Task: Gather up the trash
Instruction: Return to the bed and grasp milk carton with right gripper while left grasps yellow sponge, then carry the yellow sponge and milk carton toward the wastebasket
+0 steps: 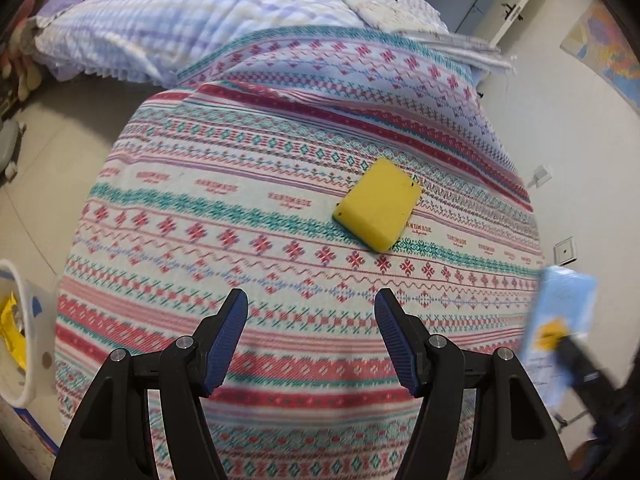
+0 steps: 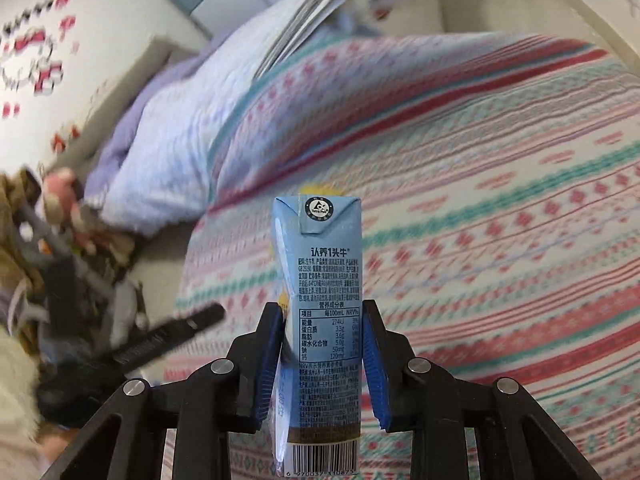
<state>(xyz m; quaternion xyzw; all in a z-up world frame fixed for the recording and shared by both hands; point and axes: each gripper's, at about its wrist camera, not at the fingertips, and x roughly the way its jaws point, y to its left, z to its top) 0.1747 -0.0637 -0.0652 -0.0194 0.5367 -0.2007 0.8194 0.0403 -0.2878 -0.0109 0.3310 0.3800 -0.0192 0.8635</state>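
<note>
A light blue milk carton [image 2: 324, 304] stands upright between the blue pads of my right gripper [image 2: 322, 316], which is shut on it above the patterned bedspread [image 2: 500, 240]. The same carton [image 1: 560, 320] shows blurred at the right edge of the left wrist view. My left gripper [image 1: 311, 300] hangs open over the bedspread [image 1: 240, 208] with nothing between its fingers. A yellow sponge-like block [image 1: 378, 204] lies on the bed ahead of it, a little to the right. A white bin [image 1: 24, 332] holding a yellow wrapper sits at the lower left on the floor.
A folded lilac checked quilt [image 1: 160, 20] and papers [image 1: 452, 46] lie at the bed's far end. The wall [image 1: 580, 140] runs along the bed's right side. In the right wrist view, clutter and soft toys [image 2: 60, 240] crowd the floor left of the bed.
</note>
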